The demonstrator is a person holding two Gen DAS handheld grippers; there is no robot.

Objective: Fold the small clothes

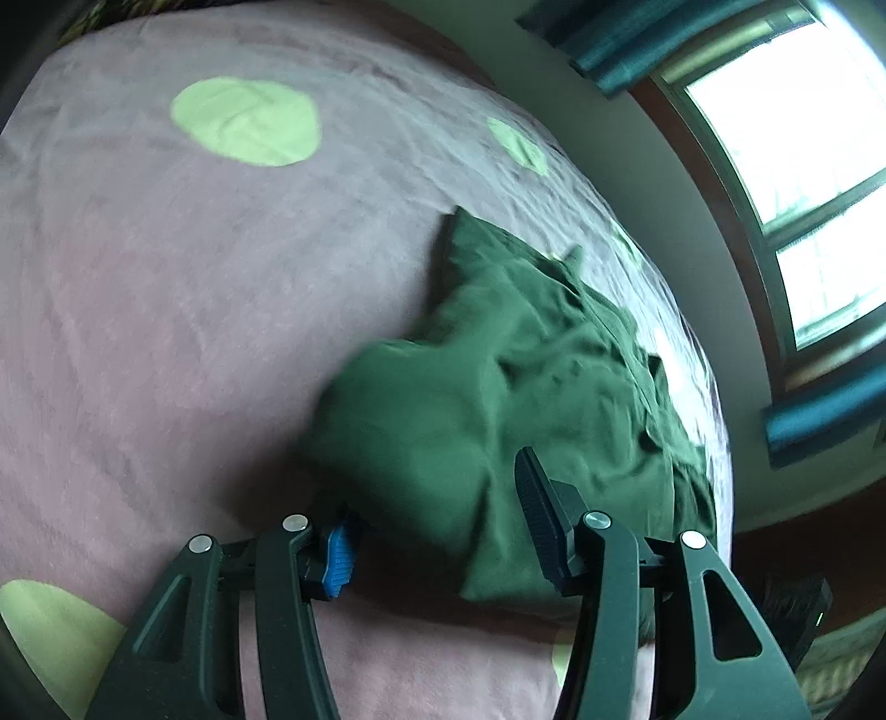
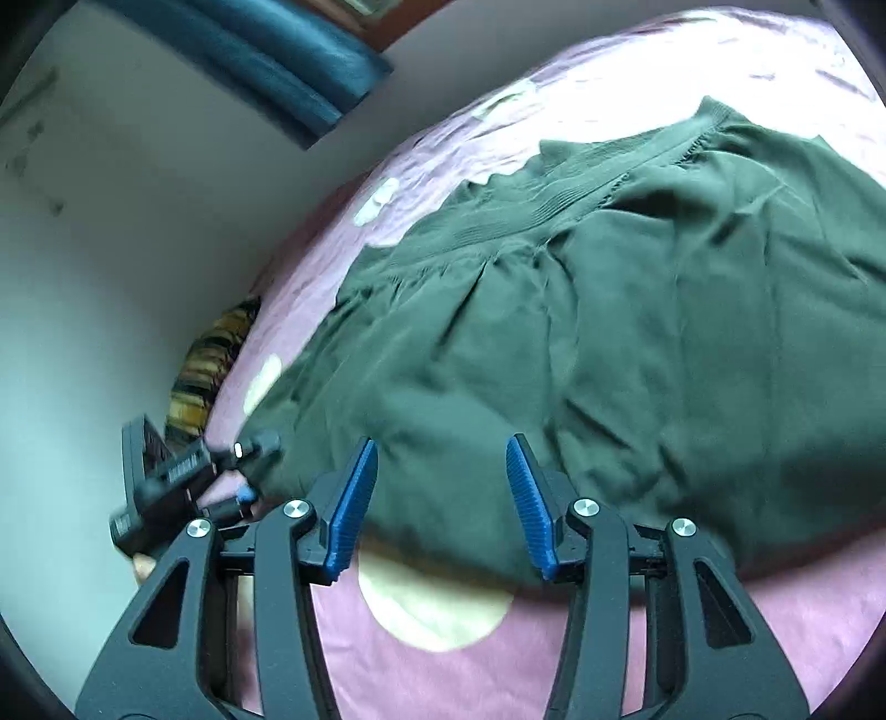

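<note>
A dark green garment (image 1: pixel 498 387) with a ribbed waistband (image 2: pixel 554 205) lies crumpled on a pink bed cover (image 1: pixel 166 277) with pale green dots. My left gripper (image 1: pixel 437 531) is open at the garment's near corner. The cloth lies between its fingers and hides the tip of the left one; the pads do not press on it. My right gripper (image 2: pixel 443 498) is open just above the garment's (image 2: pixel 637 332) near edge, and nothing is pinched between its blue pads (image 2: pixel 354 504). The left gripper (image 2: pixel 257 468) also shows at the garment's left corner in the right wrist view.
A window (image 1: pixel 803 166) and teal curtains (image 1: pixel 609 33) stand beyond the bed's far side. A pale wall (image 2: pixel 111 249) runs along the bed, with a striped cloth (image 2: pixel 210 360) at the mattress edge. A dark floor (image 1: pixel 803 554) lies past the bed's corner.
</note>
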